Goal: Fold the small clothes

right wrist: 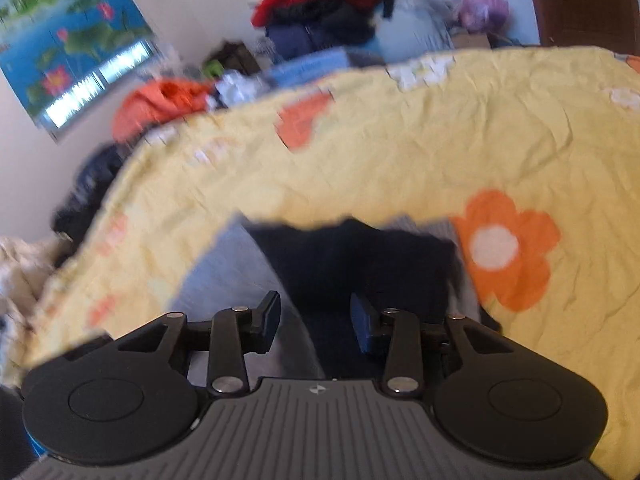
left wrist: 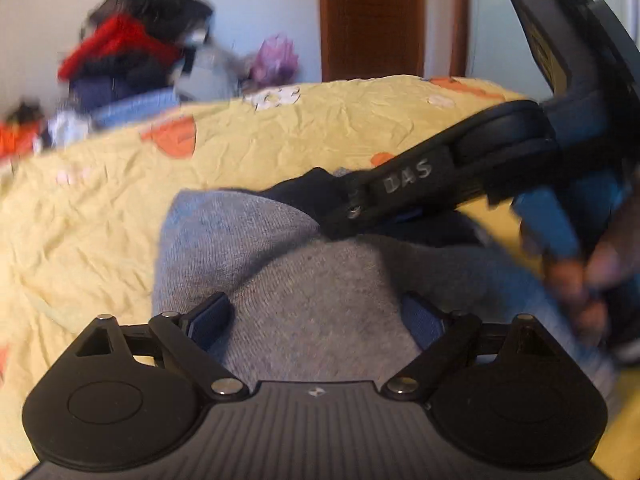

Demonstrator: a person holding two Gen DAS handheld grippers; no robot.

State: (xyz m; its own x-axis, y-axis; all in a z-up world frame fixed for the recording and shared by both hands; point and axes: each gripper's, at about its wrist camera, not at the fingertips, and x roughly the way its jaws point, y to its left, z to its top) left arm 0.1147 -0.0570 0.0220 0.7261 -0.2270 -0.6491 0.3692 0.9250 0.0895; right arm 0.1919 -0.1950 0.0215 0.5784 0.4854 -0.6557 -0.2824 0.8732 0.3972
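A grey knit garment (left wrist: 312,288) lies on the yellow flowered bedsheet (left wrist: 280,140), with a dark navy piece (left wrist: 304,192) at its far end. My left gripper (left wrist: 318,316) hangs low over the grey cloth with its jaws wide apart; the cloth lies between the fingers, and the pads do not press on it. My right gripper (left wrist: 336,216) reaches in from the right, held by a person's hand (left wrist: 580,280), with its tips at the navy piece. In the right wrist view the right gripper (right wrist: 316,316) stands narrowly parted over the navy cloth (right wrist: 352,256), beside the grey garment (right wrist: 228,264).
A pile of red, black and blue clothes (left wrist: 132,48) sits beyond the bed's far edge, with a purple bag (left wrist: 276,58) beside it. A brown door (left wrist: 372,20) is behind. A lotus poster (right wrist: 68,40) hangs on the left wall above an orange cloth (right wrist: 160,100).
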